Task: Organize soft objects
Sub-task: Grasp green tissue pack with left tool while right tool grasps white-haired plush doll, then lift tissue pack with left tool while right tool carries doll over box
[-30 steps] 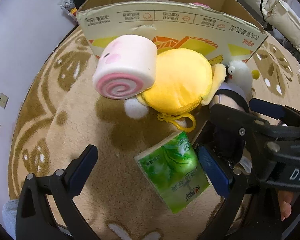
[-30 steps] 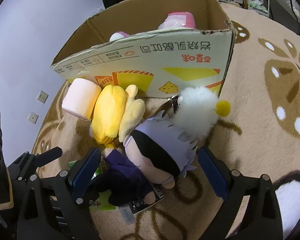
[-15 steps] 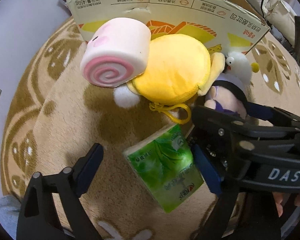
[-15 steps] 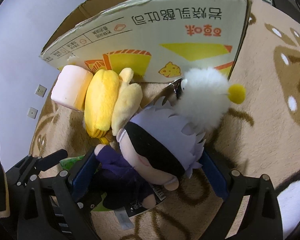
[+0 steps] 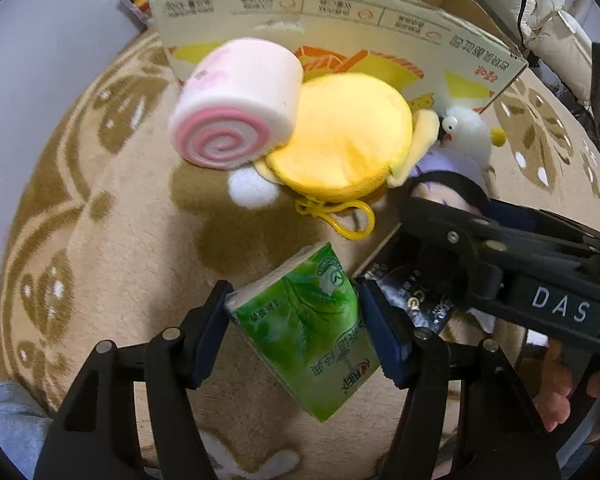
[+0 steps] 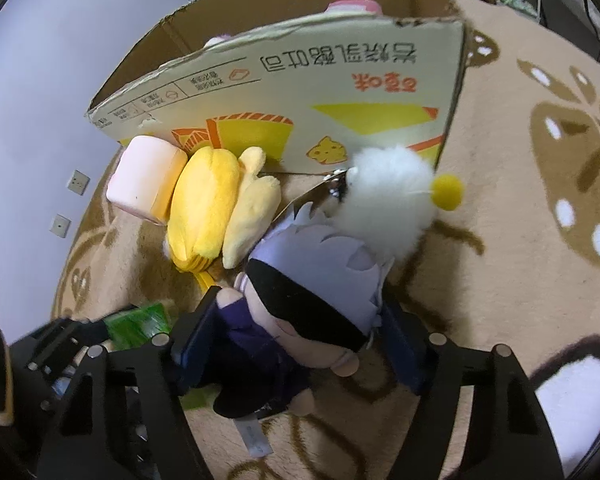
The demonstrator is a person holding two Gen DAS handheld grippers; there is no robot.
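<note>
Beige carpet (image 5: 112,216) under both claws, whose jaws have just been closing: left gripper (image 5: 296,320) pinches the tissue pack (image 5: 308,332), right gripper (image 6: 296,344) squeezes the doll (image 6: 300,308), which I judge could slip.

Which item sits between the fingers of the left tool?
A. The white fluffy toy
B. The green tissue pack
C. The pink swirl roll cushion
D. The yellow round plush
B: in the left wrist view the green tissue pack lies between the two fingers of the left tool, which have just been closing on it; the other toys lie further off by the cardboard box.
</note>
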